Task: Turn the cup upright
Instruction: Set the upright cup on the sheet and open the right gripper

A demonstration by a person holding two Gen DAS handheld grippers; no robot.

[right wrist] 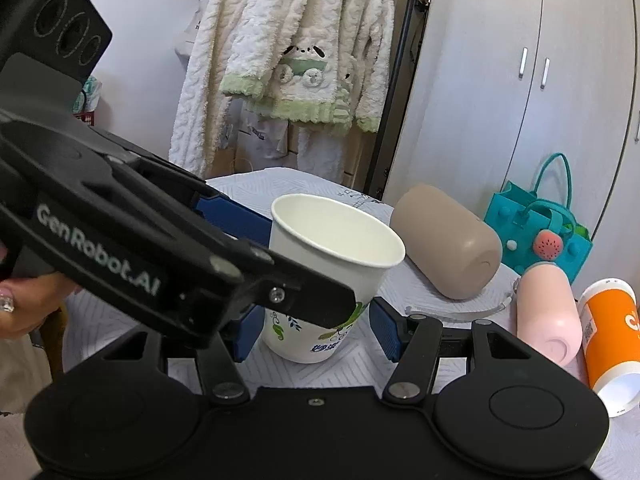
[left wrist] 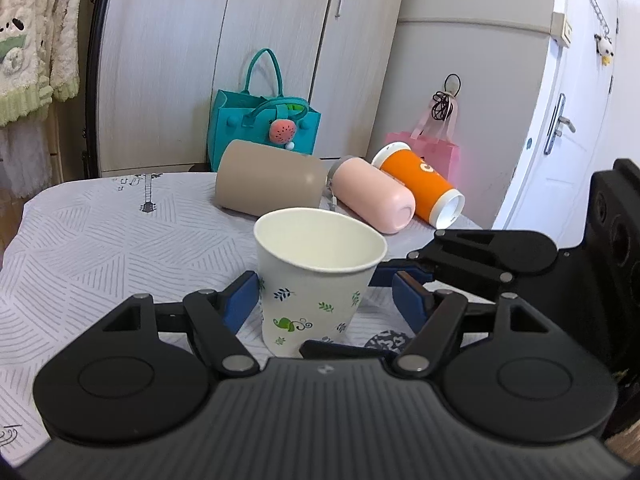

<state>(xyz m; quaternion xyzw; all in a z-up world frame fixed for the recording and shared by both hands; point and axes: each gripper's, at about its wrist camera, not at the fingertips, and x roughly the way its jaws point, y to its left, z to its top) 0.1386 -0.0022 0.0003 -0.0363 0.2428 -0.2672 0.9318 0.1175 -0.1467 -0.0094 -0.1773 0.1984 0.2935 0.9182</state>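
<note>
Standing mouth-up already: the paper cup (left wrist: 314, 280) sits centre frame in both wrist views, base on the tabletop (left wrist: 100, 248), rim level enough.

Left gripper (left wrist: 324, 296) jaws are spread wide, blue pads flanking the cup wall. The left pad looks at or very near the wall; the right pad is clearly off it. Not clamping. Right gripper (right wrist: 310, 330) jaws also spread, one pad each side of the cup's lower wall, visible gap on the right side; the left side is hidden behind the other tool's linkage, so contact there is unclear.

Judgement: flip looks done for this cup, and the step in hand is release and retreat. Back both tools straight out along their own axes with jaws kept wide. Any sideways drift will clip the thin wall and tip it.

Materials:
- cup: thin white paper, leaf print, rolled rim, tapered. Light, crushes easily.
- cloth on the tabletop: pale, line-patterned, likely a bit grippy.
- upper right of the left view: beige tumbler (left wrist: 270, 180), pink bottle (left wrist: 372, 198), orange cup (left wrist: 420, 188), all lying on their sides. Smooth rigid cylinders, will roll if nudged.
</note>
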